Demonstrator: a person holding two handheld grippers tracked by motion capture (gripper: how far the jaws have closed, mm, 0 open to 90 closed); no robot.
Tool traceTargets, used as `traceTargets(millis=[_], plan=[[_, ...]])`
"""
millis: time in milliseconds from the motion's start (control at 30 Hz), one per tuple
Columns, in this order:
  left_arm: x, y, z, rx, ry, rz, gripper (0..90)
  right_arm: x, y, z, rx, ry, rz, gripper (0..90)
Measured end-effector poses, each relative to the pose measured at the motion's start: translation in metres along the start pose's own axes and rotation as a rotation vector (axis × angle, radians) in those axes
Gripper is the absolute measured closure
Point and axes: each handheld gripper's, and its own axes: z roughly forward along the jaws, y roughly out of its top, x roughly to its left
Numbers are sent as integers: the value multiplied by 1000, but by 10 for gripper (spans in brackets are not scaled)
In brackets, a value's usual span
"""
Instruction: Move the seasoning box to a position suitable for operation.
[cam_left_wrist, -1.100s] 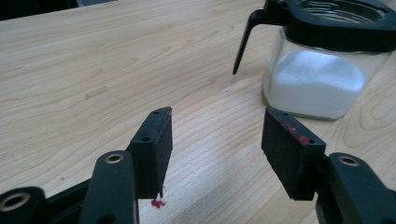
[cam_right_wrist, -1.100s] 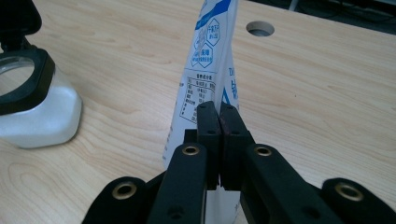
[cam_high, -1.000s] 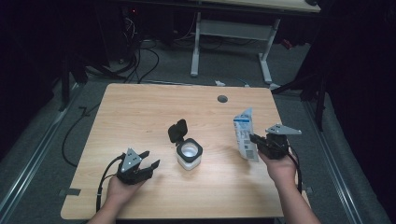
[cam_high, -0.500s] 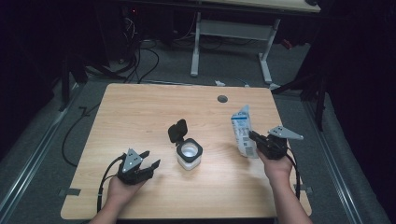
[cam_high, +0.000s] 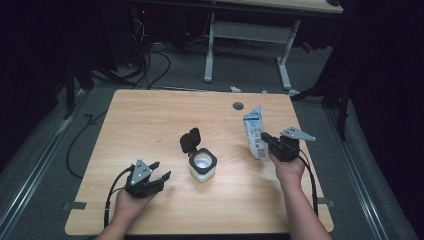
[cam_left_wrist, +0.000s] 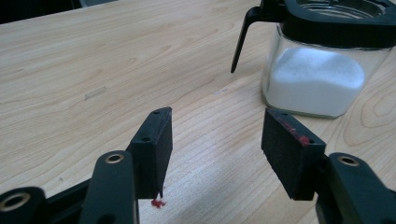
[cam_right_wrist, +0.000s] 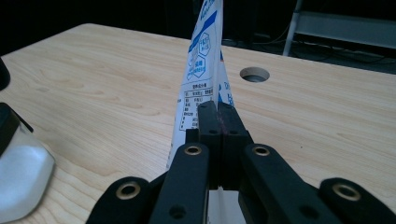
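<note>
Packet (cam_high: 253, 132) stands near upright at the table's (cam_high: 150, 130) right side, long axis vertical, top leaning slightly away toward the far edge. Right claw (cam_high: 264, 138) clamped flat on its lower edge, hand low, wrist on the table. Left claw (cam_high: 159, 170) apart, empty, resting near-left, aimed at the open jar (cam_high: 202, 165) mid-table.

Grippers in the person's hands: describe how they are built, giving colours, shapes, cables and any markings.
Both the left gripper and the right gripper are black, each topped by a grey three-cornered plate and trailing a black cable. Their jaws are black linkages with brass-coloured pivot rivets, ending in rectangular black pads. The left gripper's pads carry small red smudges. The forearms are bare, with no sleeves.
</note>
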Motion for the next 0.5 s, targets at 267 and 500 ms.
traceTargets(millis=[267, 500], plan=[[1, 0, -3, -7, 3, 0, 437, -4, -14, -9, 2, 0, -5, 900], [-1, 1, -2, -3, 2, 7, 436, -4, -32, -26, -23, 0, 5, 897]])
